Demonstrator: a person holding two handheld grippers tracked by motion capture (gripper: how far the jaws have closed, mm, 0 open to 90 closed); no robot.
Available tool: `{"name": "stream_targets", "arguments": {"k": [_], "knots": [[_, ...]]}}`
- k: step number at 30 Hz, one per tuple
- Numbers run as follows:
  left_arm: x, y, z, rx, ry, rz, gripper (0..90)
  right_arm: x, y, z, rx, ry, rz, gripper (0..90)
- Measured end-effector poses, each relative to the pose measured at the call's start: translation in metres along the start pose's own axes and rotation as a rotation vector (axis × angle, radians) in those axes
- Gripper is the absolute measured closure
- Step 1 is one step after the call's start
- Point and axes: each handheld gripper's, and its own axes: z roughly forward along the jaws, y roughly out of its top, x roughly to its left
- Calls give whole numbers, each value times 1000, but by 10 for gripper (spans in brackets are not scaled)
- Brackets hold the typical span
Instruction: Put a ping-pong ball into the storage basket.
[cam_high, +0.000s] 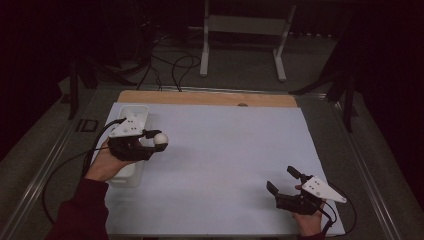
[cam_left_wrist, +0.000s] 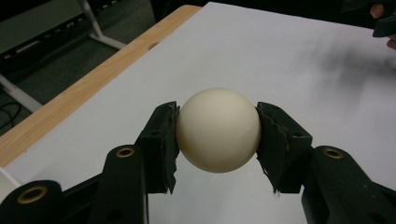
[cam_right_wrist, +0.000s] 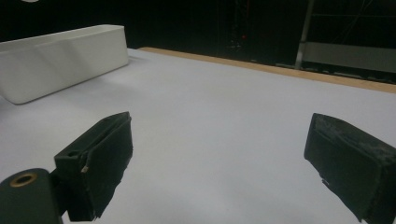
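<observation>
A cream white ball (cam_left_wrist: 218, 129) sits pinched between the two black pads of my left gripper (cam_left_wrist: 218, 140), which is shut on it. In the high view that ball (cam_high: 160, 139) hangs above the white sheet just right of a long white bin (cam_high: 139, 111), with the left gripper (cam_high: 155, 141) held in a hand from the left. My right gripper (cam_high: 282, 180) rests low near the sheet's front right corner, its jaws spread wide and empty; its own view shows the right gripper (cam_right_wrist: 219, 158) with nothing but sheet between the pads.
The white sheet (cam_high: 225, 150) covers a wooden table whose far edge (cam_high: 210, 97) shows as a tan strip. The white bin (cam_right_wrist: 60, 60) stands along the left side. A metal stand (cam_high: 245, 30) and cables lie on the floor beyond.
</observation>
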Motion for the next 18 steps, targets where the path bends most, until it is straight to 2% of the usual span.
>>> {"name": "stream_targets", "arguments": {"k": [18], "knots": [[6,-8,-16,-6,39,-15,513,-1,0,0,-1,-1,1,74]]}}
